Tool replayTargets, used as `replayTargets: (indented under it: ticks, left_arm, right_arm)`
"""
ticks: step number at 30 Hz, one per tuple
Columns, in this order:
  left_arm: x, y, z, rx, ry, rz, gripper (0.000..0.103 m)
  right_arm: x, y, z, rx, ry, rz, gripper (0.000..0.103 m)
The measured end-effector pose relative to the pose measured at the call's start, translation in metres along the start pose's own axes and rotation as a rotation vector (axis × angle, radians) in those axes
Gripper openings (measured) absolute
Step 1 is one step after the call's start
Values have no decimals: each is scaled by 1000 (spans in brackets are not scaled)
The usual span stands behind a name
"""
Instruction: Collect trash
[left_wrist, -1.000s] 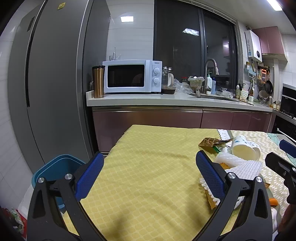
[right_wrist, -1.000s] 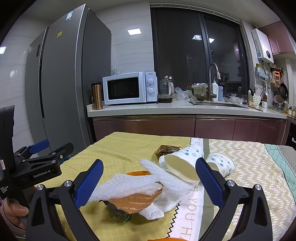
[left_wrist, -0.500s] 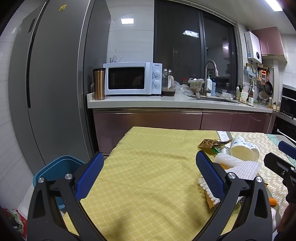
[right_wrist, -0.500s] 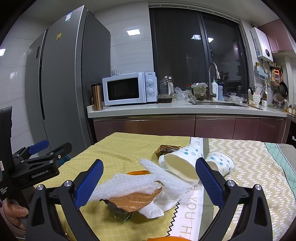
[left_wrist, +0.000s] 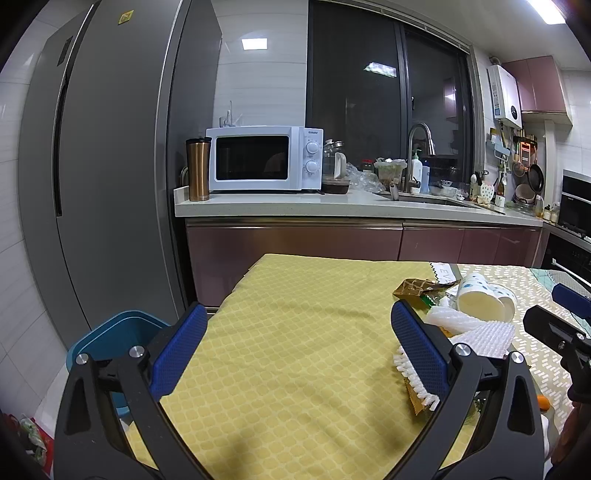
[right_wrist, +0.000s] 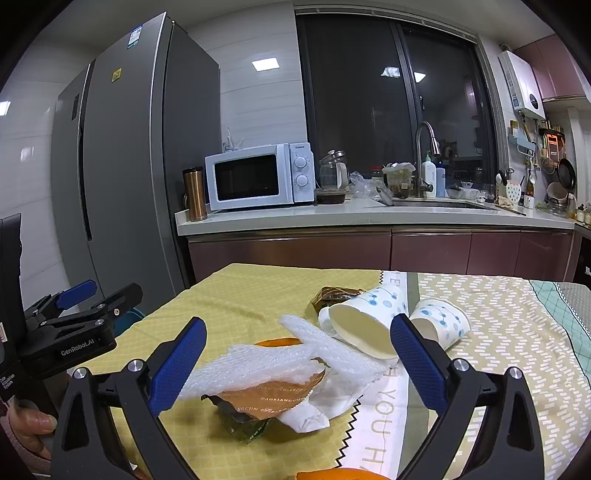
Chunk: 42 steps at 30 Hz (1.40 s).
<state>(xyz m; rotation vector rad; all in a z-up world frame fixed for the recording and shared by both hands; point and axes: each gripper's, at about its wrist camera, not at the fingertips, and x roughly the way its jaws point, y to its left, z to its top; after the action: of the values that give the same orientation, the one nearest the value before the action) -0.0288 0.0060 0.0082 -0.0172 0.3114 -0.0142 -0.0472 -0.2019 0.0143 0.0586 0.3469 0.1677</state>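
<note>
A trash pile lies on the yellow tablecloth: white foam sheets, a brown wrapper, a white napkin, a crumpled gold wrapper and two dotted paper cups on their sides. My right gripper is open and empty just before the pile. My left gripper is open and empty over bare cloth, left of the foam and cups. It also shows in the right wrist view. A blue bin stands on the floor at left.
A grey fridge stands at left. The counter behind holds a microwave, a metal mug and a sink. Orange peel lies at the table's near edge.
Both grippers have barely shifted; the views rose slightly. Both stay open and empty.
</note>
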Motion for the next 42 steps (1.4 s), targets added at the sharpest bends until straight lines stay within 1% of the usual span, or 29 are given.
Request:
replayTargets:
  ticks: [42]
  left_arm:
    - [-2, 0, 1, 4, -4, -6, 98]
  right_arm:
    - [3, -4, -4, 17, 4, 19, 96]
